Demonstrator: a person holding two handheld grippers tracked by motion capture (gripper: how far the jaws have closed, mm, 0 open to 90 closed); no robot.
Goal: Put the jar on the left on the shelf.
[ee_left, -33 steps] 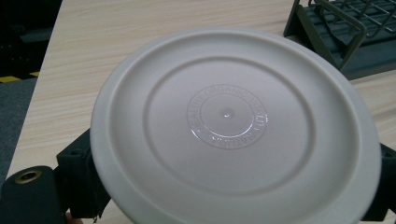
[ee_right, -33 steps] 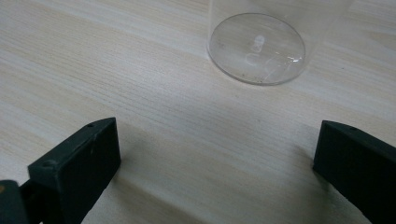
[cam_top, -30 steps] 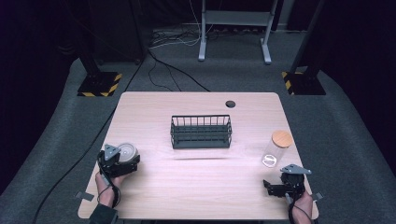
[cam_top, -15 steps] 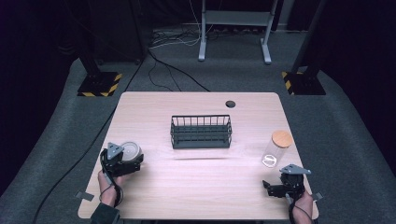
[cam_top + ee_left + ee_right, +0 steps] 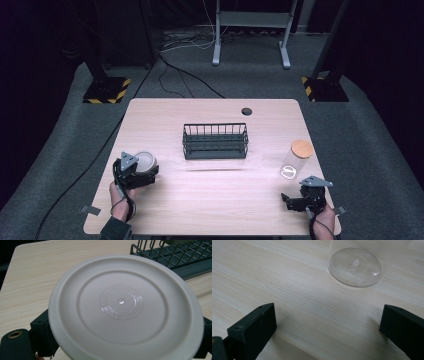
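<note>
Holding a round white plastic container [image 5: 145, 162] by its sides in the left gripper [image 5: 131, 173], jaws closed against it near the table's [image 5: 215, 210] front-left corner; staring straight down at its embossed lid [image 5: 122, 305] in the left gripper view, with black jaw parts peeking out from under the rim on both sides. Possibly lifting it just clear of the wood, though hard to confirm from the high view.

Waiting with the right gripper [image 5: 304, 197] near the front-right edge, jaws spread wide and holding nothing. Facing the clear glass jar [image 5: 294, 161] with its wooden lid [image 5: 302, 148], standing upright just ahead of the jaws; seeing its round transparent base [image 5: 355, 267] on the tabletop in the right gripper view, still apart from both jaws.

Leaving the black wire basket [image 5: 215, 141] at mid-table with nothing in it. Judging the work to be early: one item gripped, none yet delivered. Probably remaining: carrying the white container across to the basket, releasing it inside, then closing on the jar and moving it likewise.
</note>
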